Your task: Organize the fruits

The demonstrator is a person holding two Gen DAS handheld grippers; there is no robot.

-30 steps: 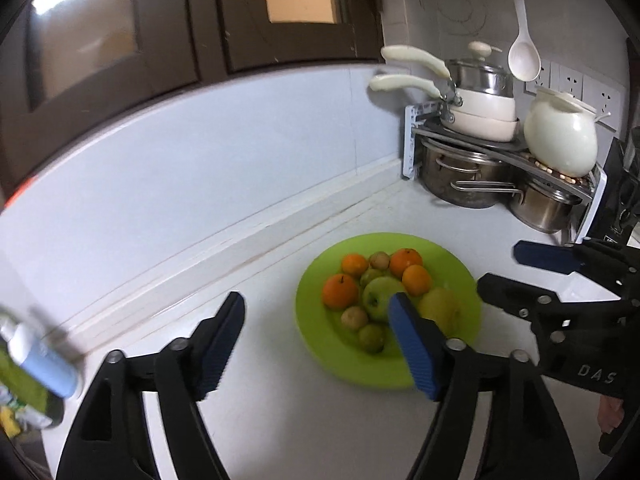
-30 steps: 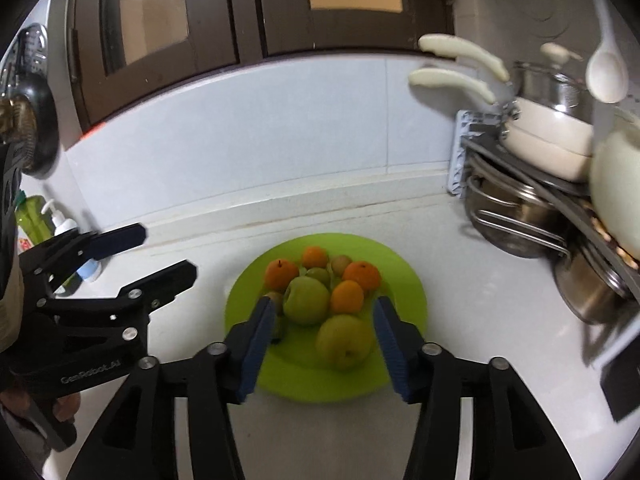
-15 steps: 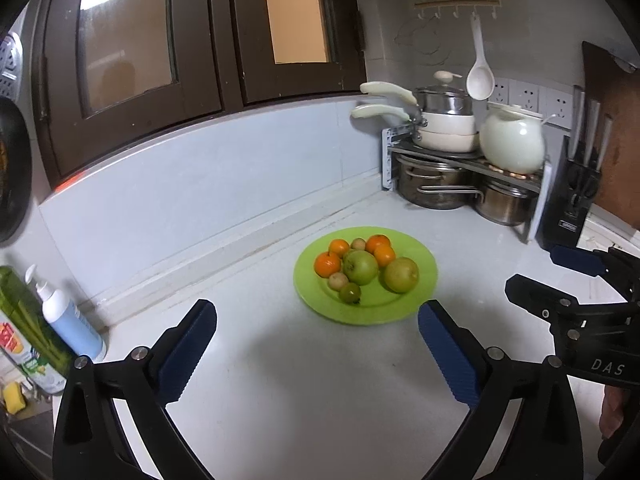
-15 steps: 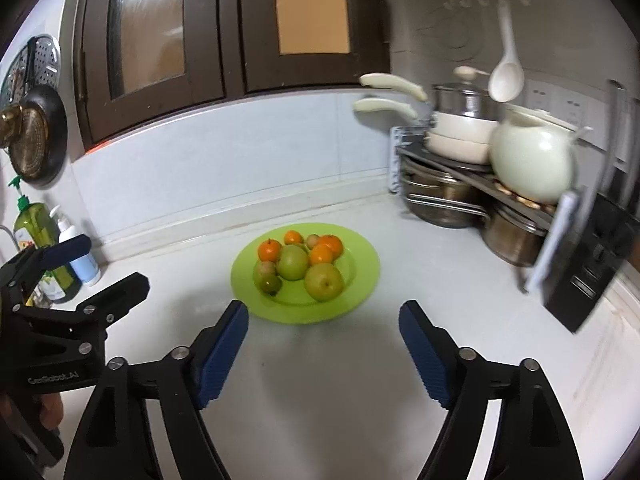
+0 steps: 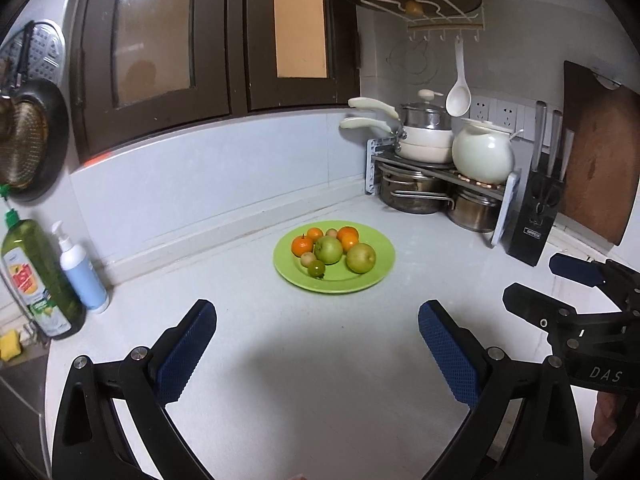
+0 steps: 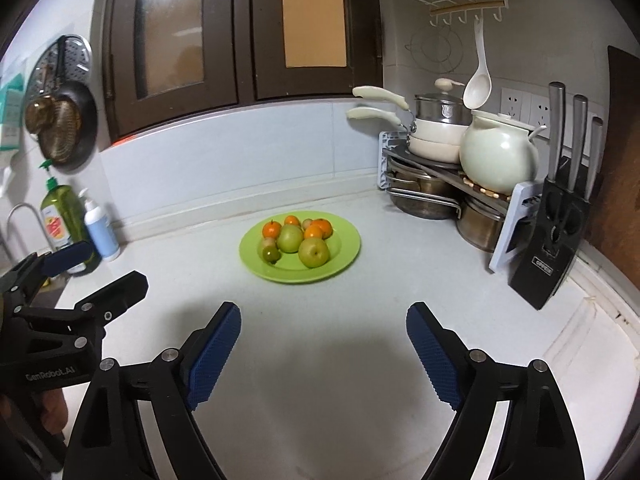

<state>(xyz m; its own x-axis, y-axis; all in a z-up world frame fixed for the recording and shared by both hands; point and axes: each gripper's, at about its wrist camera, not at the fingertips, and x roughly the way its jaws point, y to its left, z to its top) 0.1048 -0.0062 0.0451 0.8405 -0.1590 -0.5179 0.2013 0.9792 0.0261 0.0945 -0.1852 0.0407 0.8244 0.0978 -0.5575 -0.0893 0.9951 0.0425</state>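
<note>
Both the left gripper [image 5: 316,344] and the right gripper [image 6: 322,344] hang over the near counter with jaws wide apart, holding nothing. The fruits [image 6: 294,238] lie heaped on the green plate [image 6: 344,258] farther back. Probably they touch each other, so a careless pinch could roll one off the rim.

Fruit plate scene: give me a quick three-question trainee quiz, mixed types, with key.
1. True or false: the left gripper is shut on an orange.
2. Where do the fruits lie? A) all on the plate B) scattered on the counter C) in a pot
3. Fill in: in the right wrist view, the knife block stands to the ___ of the plate.

Key: 1 false; 2 A; 3 right
</note>
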